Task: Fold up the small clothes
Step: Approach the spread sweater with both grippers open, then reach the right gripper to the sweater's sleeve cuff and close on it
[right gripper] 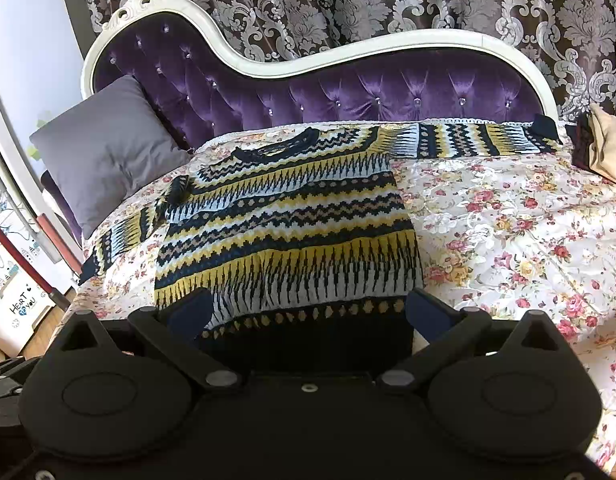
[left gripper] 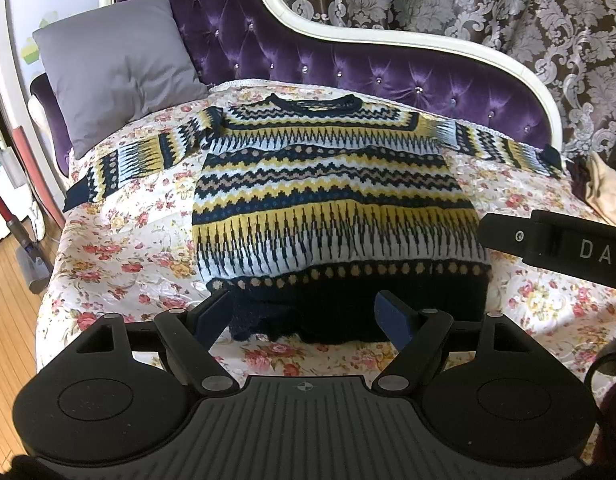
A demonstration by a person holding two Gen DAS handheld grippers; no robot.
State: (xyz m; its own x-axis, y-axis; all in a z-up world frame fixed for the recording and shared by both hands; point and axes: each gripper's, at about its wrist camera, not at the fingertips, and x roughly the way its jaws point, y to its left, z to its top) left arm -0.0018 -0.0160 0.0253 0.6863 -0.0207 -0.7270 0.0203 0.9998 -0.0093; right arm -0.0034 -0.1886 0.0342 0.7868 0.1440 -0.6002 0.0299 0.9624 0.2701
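Sweater: we see a patterned knit sweater (left gripper: 332,196) in navy, yellow, white and tan bands, lying flat and face up on the chaise's floral cover, both sleeves spread out sideways.
Neckline: the sweater's navy collar (left gripper: 314,103) points toward the purple tufted backrest (left gripper: 348,68), and its dark hem lies at the near edge of the seat.
Cover: the floral quilt (right gripper: 508,216) spreads under the sweater on all sides.
Left tool: we find the left tool (left gripper: 303,314) just over the sweater's hem, toward its left corner; its blue-padded fingers (left gripper: 392,314) stand spread apart with nothing gripped between them.
Right tool: the right tool (right gripper: 308,314) sits over the right part of the sweater's hem, fingers (right gripper: 426,312) likewise parted; the dark hem band shows between them, and we cannot tell for sure whether the tips touch the knit.
Right tool from the other side: in the left wrist view a black body lettered "DAS" (left gripper: 556,244) reaches in beside the sweater's right edge.
Left sleeve: the sweater's sleeve (left gripper: 123,168) nearest the grey cushion (left gripper: 115,68) runs out below that cushion, ending in a navy cuff.
Right sleeve: the opposite sleeve (right gripper: 480,140) stretches from the sweater along the foot of the backrest.
Far end: beyond that sleeve's cuff lies a beige fabric item (right gripper: 610,148); what it is stays unclear to us.
Behind: a damask curtain (right gripper: 388,0) hangs past the backrest, farther from the sweater.
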